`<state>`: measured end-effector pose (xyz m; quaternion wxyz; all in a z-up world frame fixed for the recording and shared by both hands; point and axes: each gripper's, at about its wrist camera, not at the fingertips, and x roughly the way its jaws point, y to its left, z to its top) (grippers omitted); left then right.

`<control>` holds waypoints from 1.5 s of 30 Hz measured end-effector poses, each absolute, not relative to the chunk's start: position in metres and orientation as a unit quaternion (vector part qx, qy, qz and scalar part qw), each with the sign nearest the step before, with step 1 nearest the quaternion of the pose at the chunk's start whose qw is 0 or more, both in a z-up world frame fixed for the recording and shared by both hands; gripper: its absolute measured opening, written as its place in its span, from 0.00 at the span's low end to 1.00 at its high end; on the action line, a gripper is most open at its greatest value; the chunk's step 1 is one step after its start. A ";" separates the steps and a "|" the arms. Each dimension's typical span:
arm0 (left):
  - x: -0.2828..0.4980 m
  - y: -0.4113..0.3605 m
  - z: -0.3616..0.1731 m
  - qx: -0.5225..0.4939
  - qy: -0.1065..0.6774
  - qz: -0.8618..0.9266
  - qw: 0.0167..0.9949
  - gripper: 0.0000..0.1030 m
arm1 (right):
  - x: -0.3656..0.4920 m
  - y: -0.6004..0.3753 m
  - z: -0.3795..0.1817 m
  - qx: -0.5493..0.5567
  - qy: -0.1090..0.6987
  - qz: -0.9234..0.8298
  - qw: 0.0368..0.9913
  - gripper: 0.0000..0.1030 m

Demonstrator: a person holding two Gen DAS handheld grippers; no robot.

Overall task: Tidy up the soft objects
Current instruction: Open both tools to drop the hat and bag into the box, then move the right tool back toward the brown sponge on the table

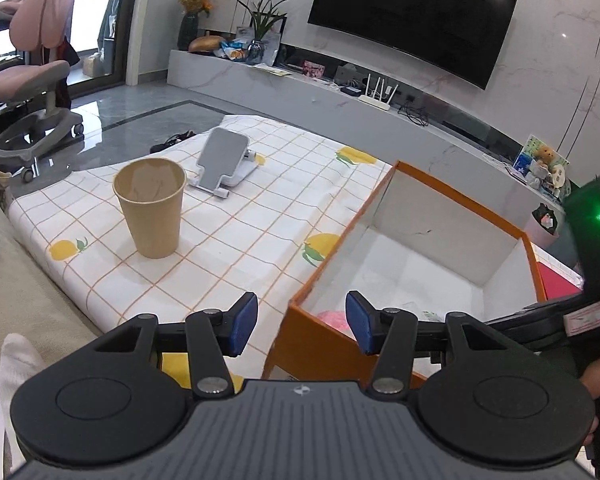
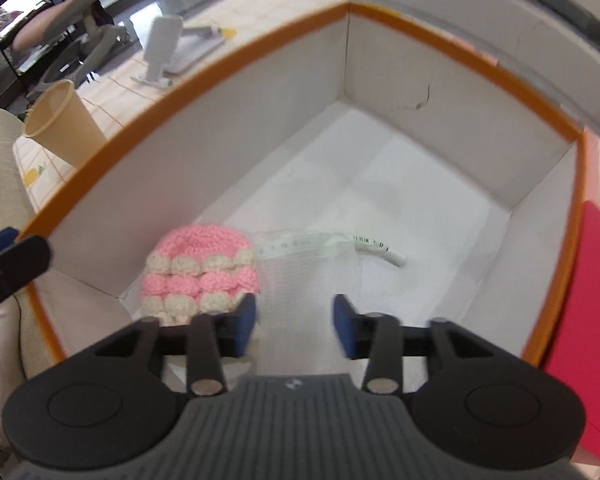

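Right wrist view: right gripper [image 2: 294, 322] hangs over the box [image 2: 228, 65], pointing steeply down into it. Its jaws stand apart at a middling width w/ nothing between the blue pads [image 2: 245, 324]; no grip. No earlier frame to compare.

Pink-and-cream knit hat [image 2: 198, 274] lies on the box floor in the near-left corner, by the left wall. It sits just left of and a bit beyond the left pad, whose tip overlaps the hat's near-right edge in the view; touching or not, can't tell. Clear plastic bag [image 2: 300, 246] w/ a white tube end [image 2: 394, 258] lies right of the hat, beyond the gap between the jaws, apart from both pads. Rest of the floor is bare white.

Left wrist view: left gripper [image 1: 302, 324] is also part open, medium gap, empty. It hovers at the box's near-left corner [image 1: 296, 308], left pad over the cloth [image 1: 260, 216], right pad over the box interior. A sliver of pink hat shows just inside the box wall, next to the right pad. Right gripper's black body [image 1: 540, 320] comes in from the right edge, over the box's near-right side.

Outside the box, on the checked lemon-print cloth: paper cup [image 1: 150, 208] upright, far-left of the box; phone stand [image 1: 224, 162] beyond it. Red sheet [image 2: 592, 312] lies right of the box.
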<state>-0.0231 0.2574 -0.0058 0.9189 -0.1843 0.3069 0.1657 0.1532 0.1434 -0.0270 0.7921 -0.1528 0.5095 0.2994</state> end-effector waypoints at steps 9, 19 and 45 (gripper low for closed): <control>-0.032 0.254 0.003 -0.179 0.310 0.163 0.919 0.59 | 0.127 0.088 0.034 -0.065 0.445 0.319 0.834 0.81; -0.037 0.210 0.045 -0.126 0.271 0.158 0.941 0.59 | 0.090 -0.034 0.090 -0.049 0.343 0.225 0.911 0.89; 0.029 -0.050 -0.025 0.036 0.317 -0.110 0.941 0.60 | 0.092 -0.193 -0.042 -0.273 0.306 0.072 0.909 0.91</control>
